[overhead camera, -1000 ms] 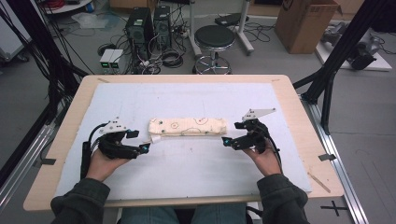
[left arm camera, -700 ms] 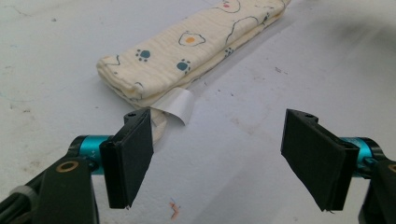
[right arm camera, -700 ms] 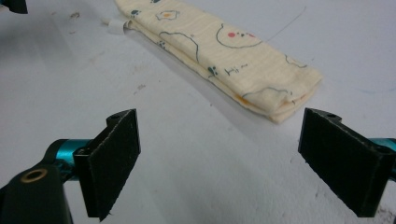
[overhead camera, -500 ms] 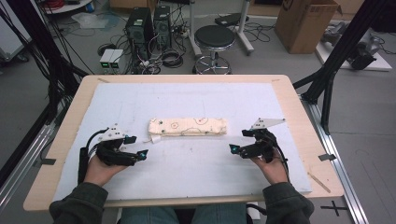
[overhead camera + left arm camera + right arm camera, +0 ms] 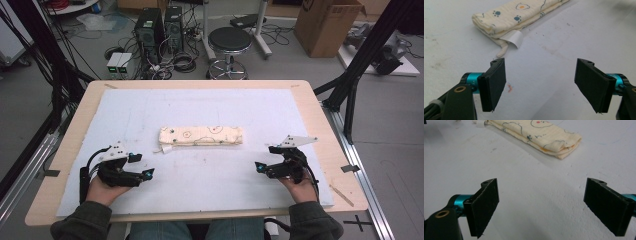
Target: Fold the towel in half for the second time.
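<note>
A cream cloth (image 5: 201,135) with small printed animals lies folded into a long strip at the middle of the white mat (image 5: 210,105). A white label sticks out at its left end (image 5: 514,38). My left gripper (image 5: 141,166) rests near the front left, open, with nothing between its pads (image 5: 495,83). The cloth (image 5: 509,17) lies ahead of it, apart. My right gripper (image 5: 265,160) sits at the front right, also open and empty. In the right gripper view the cloth's folded right end (image 5: 541,135) lies well beyond the pads (image 5: 485,206).
The mat covers a wooden table (image 5: 322,135). On the floor behind it stand a black stool (image 5: 229,42), computer towers (image 5: 160,27), cables and a cardboard box (image 5: 327,22). Black frame struts (image 5: 357,75) rise at both sides.
Both grippers have drawn back from the ends of the cloth toward the table's front edge. The folded cloth stays where it was.
</note>
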### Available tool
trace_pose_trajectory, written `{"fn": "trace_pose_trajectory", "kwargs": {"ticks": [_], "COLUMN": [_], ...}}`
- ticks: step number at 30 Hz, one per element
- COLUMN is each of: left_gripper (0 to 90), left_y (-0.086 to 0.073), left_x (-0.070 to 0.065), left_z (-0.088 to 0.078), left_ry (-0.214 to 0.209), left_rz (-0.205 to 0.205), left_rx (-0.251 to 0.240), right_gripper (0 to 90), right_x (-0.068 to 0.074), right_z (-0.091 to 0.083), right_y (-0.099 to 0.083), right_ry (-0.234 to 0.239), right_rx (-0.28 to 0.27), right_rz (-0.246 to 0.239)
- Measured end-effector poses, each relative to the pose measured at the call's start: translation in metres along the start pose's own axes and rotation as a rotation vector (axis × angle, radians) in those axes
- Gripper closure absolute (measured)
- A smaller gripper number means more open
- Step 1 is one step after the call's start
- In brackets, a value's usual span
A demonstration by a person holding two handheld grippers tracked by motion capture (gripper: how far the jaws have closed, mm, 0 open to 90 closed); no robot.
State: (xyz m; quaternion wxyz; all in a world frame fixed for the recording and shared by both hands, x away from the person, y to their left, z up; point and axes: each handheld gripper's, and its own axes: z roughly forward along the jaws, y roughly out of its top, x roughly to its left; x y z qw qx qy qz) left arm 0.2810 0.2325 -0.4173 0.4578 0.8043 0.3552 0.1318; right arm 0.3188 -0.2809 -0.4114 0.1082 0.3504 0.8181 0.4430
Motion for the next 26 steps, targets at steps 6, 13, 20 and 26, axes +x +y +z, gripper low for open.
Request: {"fn": "trace_pose_trajectory", "kwargs": {"ticks": [6, 13, 20, 26], "left_gripper": [25.5, 25.4, 25.3, 25.3], "left_y": [-0.008, -0.014, -0.016, -0.017], "left_x": [-0.002, -0.005, -0.005, -0.003], "left_z": [-0.008, -0.015, -0.016, -0.015], "left_ry": [0.009, 0.019, 0.024, 0.028], "left_rz": [0.003, -0.006, -0.013, -0.01], "left_rx": [-0.006, -0.026, -0.038, -0.041], "right_gripper": [12.1, 12.1, 12.1, 12.1], "right_x": [0.003, 0.006, 0.008, 0.009], "right_z": [-0.005, -0.011, -0.013, -0.005], "right_y": [-0.006, -0.015, -0.021, -0.022], "right_ry": [0.0, -0.002, -0.009, -0.015], "right_rx": [-0.003, -0.005, -0.011, 0.008], "right_rz": [0.003, -0.004, 0.008, -0.017]}}
